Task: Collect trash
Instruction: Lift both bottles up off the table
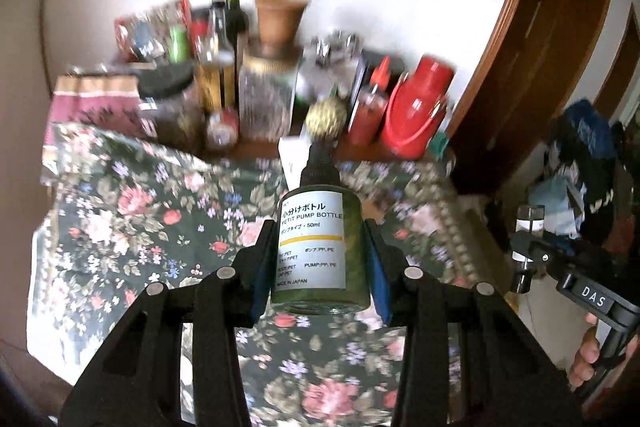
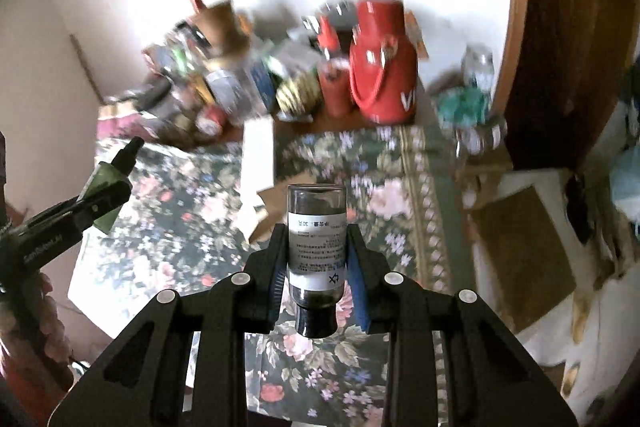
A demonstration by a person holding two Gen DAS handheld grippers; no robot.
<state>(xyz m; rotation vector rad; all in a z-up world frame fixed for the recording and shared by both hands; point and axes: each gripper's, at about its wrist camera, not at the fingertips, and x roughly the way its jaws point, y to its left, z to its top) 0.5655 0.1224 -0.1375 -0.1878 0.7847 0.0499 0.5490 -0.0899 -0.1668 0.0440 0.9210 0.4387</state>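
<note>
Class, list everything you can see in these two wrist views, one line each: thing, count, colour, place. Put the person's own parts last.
pump bottle: one, green, white label, in left gripper
vial: one, clear, black cap, in right gripper
tablecloth: one, dark floral, covering table
red jug: one, red, table's back right
sauce bottle: one, red, beside jug
wine bottle: one, dark, back
left gripper: black, blue pads
right gripper: black, blue pads
hand: one, on right gripper's handle

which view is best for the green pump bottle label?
Left wrist: the green pump bottle sits centred in the left tongs, label facing the camera and readable. Right wrist shows it small at the left edge, label hidden.
</note>
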